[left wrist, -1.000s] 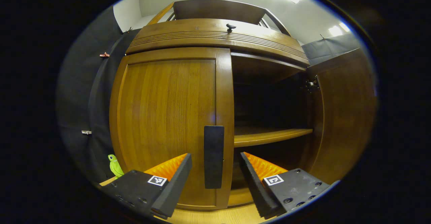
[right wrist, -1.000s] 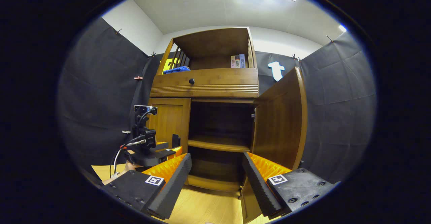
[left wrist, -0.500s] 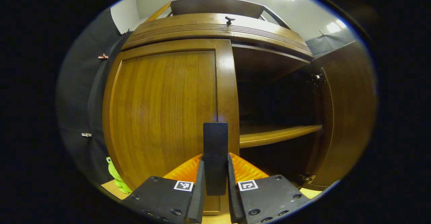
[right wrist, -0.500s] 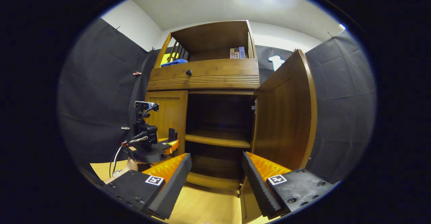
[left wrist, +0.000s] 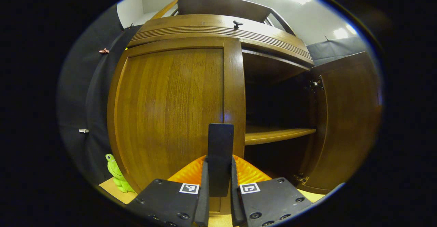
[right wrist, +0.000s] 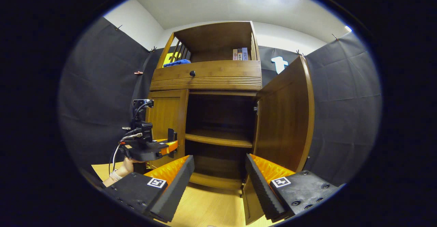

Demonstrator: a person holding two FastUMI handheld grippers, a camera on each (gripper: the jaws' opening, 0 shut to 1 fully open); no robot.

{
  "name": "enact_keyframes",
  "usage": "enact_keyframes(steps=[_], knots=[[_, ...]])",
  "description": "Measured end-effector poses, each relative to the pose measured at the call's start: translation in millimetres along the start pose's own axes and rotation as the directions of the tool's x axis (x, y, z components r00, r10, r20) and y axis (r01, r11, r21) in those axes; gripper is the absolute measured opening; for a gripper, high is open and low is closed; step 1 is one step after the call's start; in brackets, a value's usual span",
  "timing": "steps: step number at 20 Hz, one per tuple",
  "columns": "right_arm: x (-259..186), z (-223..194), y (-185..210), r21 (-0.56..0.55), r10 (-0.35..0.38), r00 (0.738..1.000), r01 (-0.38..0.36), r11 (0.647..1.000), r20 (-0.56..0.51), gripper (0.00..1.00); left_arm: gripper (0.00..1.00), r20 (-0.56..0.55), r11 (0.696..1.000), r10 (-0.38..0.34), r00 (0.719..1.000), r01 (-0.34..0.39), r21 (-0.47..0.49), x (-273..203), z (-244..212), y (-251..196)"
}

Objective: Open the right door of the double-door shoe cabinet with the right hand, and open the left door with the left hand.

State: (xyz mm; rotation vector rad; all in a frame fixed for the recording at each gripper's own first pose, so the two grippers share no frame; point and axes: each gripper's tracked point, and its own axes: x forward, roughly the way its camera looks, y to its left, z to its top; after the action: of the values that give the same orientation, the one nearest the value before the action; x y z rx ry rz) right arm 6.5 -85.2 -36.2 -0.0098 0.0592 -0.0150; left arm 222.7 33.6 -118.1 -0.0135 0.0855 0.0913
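Black cloth walls the booth on the left, white wall and a lit ceiling above; pale wood floor [right wrist: 205, 210] runs under the shoe cabinet [right wrist: 208, 78]. In the left gripper view a green toy figure [left wrist: 116, 174] stands on the floor at the cabinet's lower left corner. The left door [left wrist: 170, 114] sits almost shut; its dark handle [left wrist: 220, 152] is clamped between both fingers of the left tool [left wrist: 218, 199], jaws pressed on either side. The right gripper view shows that same left tool [right wrist: 160, 148] at the left door [right wrist: 167, 121], a hand [right wrist: 124, 167] behind it. Centre: dark interior with one shelf [right wrist: 218, 138]. Right: the right door [right wrist: 283, 117] stands swung wide open. The right tool [right wrist: 218, 186] hangs apart from the cabinet, jaws spread, holding nothing. Since a second ago the left tool has gone from spread to closed on the handle; the right door is unchanged.
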Motion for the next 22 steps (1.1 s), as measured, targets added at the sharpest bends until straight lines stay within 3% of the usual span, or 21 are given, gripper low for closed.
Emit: enact_keyframes(steps=[14,22], knots=[[-6.2,2.5,58.9,0.036,0.109,0.994,-0.11,0.993,0.012,0.96,0.31,-0.041,0.999,-0.04,0.998,0.041,0.008,-96.3,6.5,26.1],[-5.4,3.7,102.7,0.029,0.197,0.98,-0.197,0.98,0.016,0.98,0.29,-0.058,1.0,0.007,0.998,-0.006,0.019,-148.4,8.6,63.2]])
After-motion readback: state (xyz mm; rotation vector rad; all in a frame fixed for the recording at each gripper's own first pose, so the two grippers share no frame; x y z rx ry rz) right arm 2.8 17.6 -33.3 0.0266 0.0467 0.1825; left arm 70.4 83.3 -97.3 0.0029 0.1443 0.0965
